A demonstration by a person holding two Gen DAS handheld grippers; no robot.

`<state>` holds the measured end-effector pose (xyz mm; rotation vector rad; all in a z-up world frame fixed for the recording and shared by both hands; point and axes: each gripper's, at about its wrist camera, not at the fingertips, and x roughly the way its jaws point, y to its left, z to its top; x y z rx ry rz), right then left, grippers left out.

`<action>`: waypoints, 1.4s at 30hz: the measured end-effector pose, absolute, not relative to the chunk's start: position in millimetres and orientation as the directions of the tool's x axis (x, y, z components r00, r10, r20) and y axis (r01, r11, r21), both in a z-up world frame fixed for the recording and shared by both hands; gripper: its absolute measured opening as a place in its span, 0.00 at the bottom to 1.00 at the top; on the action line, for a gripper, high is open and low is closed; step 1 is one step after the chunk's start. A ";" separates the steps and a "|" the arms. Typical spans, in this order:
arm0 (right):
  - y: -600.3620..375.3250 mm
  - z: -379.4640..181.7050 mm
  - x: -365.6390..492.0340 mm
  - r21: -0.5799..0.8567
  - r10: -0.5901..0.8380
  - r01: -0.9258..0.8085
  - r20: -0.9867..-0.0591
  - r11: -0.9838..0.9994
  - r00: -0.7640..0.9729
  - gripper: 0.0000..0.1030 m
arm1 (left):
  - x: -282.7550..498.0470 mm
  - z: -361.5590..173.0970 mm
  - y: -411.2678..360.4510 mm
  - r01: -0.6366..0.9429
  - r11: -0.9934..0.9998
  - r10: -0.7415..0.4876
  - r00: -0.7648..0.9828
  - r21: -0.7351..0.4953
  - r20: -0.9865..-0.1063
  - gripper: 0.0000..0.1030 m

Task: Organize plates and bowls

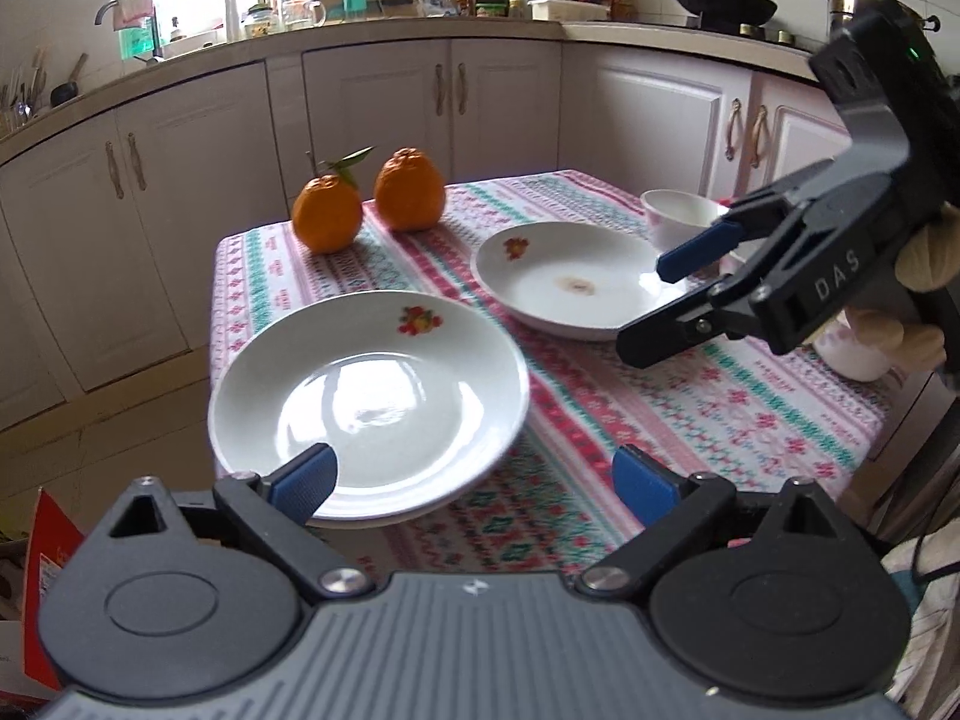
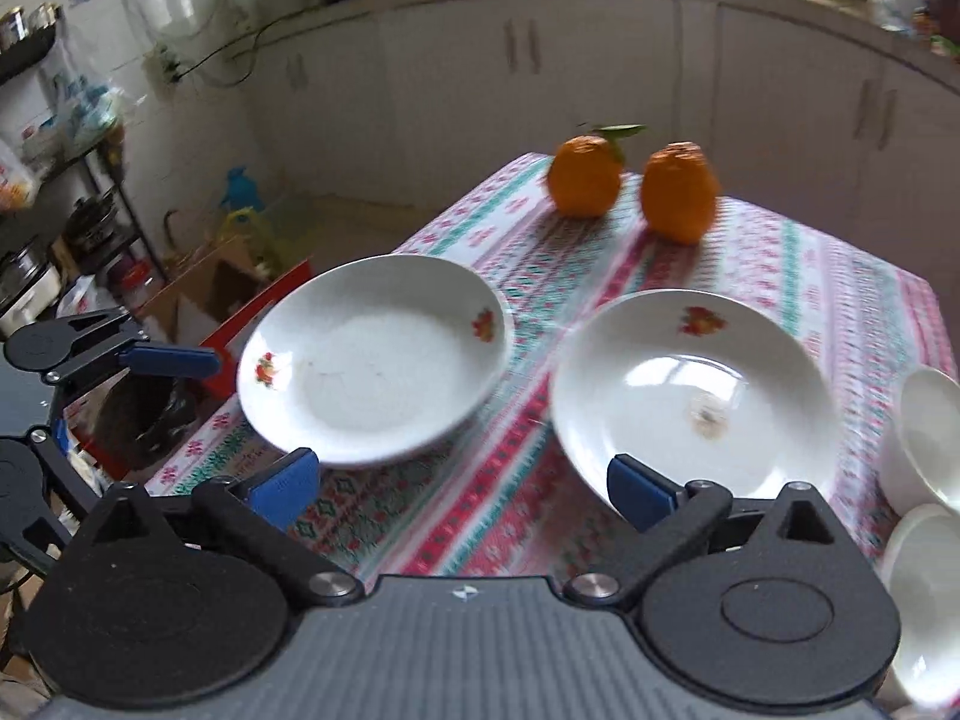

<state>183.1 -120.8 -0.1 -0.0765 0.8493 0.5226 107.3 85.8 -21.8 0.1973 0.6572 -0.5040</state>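
Floral cloth covers the table (image 1: 750, 420). Two white plates lie apart, the near-left plate (image 1: 366, 396) and the far-right plate (image 1: 570, 276), with bowls (image 2: 924, 438) rightward. Both left gripper (image 1: 474, 480) and right gripper (image 2: 462, 480) gape, released, empty. Stacking seems next: grip one rim.

Bare cloth strip (image 2: 528, 420) btwn left plate (image 2: 372, 360) & right plate (image 2: 690, 396): passable.

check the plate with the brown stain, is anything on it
Empty apart from the stain: the stained plate shows bare white with only its printed flower.
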 end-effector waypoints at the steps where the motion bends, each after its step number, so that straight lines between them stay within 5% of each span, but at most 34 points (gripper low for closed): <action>1: -125.6 0.0 177.3 0.132 0.398 -0.455 -0.726 0.881 0.560 1.00 | 105.1 -21.4 82.7 0.507 0.862 -0.386 0.677 0.016 -0.626 0.95; 22: -162.5 -46.6 141.6 -0.014 0.159 -0.253 -0.742 0.967 0.651 1.00 | 87.5 17.9 46.0 0.401 0.912 -0.279 0.766 0.092 -0.579 0.98; 38: -164.7 -84.2 194.0 -0.007 0.103 -0.169 -0.765 0.986 0.636 1.00 | 245.9 11.9 -4.3 0.576 0.807 -0.360 0.656 0.132 -0.663 0.98; 42: -168.5 -85.8 195.3 -0.007 0.095 -0.151 -0.748 0.989 0.657 1.00 | 282.9 -0.2 -20.0 0.629 0.776 -0.411 0.570 0.056 -0.711 0.98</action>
